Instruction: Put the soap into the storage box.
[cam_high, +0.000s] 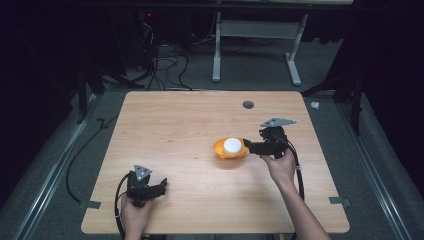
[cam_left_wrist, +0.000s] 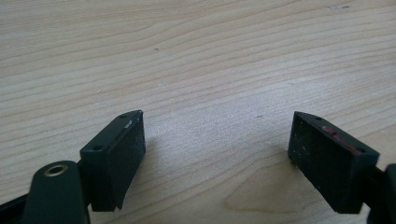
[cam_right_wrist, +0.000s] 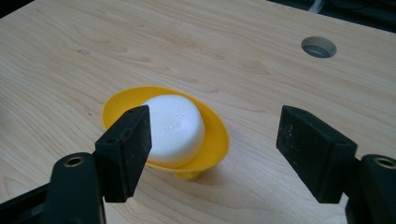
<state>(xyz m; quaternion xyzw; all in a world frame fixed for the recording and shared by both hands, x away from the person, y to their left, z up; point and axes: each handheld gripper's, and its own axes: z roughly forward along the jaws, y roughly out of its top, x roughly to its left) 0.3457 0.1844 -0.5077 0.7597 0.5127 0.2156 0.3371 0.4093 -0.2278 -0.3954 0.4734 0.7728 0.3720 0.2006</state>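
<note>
Yellow bowl (cam_high: 229, 149) sits on the table (cam_high: 175, 125), right of centre, closer to the right edge than the left, roughly midway between far and near edges. White rounded block (cam_high: 232, 145) lies inside it, filling most of the dish.

From my right gripper view: the bowl (cam_right_wrist: 212, 135) has a small foot under it and tilts a bit, and the white block (cam_right_wrist: 175, 128) has a domed top with a slightly glossy patch. The high view gives neither detail, just a white disc in an orange-yellow ring.

Right gripper (cam_high: 250, 145) is just beside the bowl's right rim, held low by the right hand (cam_high: 281, 165). I can't tell from above whether it touches. In its own view the right gripper (cam_right_wrist: 215, 154) has its jaws spread wide, released, nothing between them; the left jaw overlaps the bowl's near rim in the picture, the right jaw is over bare wood.

That view also picks up the round cable hole (cam_right_wrist: 319, 46) near the table's far edge; the high view places the hole (cam_high: 248, 104) right of centre.

Left gripper (cam_high: 159, 187) is well apart from the bowl, near the table's near-left corner, in the left hand (cam_high: 134, 212). Its own view shows the left gripper (cam_left_wrist: 217, 154) released, jaws wide apart over bare wood grain.
</note>
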